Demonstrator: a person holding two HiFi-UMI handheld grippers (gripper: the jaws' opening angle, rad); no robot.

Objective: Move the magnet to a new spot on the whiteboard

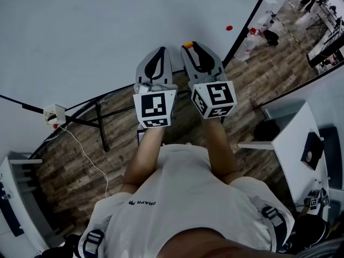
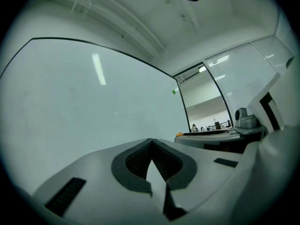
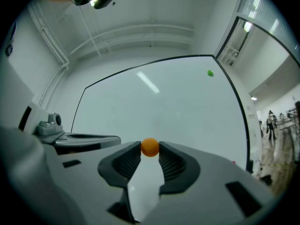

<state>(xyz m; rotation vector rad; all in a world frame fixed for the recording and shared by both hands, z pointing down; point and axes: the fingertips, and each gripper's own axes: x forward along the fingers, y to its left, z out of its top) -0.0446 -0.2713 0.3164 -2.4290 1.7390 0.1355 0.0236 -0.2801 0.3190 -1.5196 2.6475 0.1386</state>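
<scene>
A small orange ball-shaped magnet [image 3: 150, 147] sits between the tips of my right gripper [image 3: 150, 150], whose pads press on it from both sides. In the head view the same magnet [image 1: 188, 44] shows at the tip of the right gripper [image 1: 189, 48], close in front of the whiteboard [image 1: 107, 31]. Whether it touches the board I cannot tell. My left gripper [image 1: 159, 51] is held just to its left, also pointing at the board. Its jaws [image 2: 151, 143] are shut with nothing in them.
A green magnet [image 3: 210, 72] sticks high on the board near its right edge, and a red one [image 1: 229, 28] lower by the frame. The board's black stand legs [image 1: 99, 125] and a white cable box [image 1: 54, 114] are on the wooden floor. A white desk [image 1: 293, 138] stands at right.
</scene>
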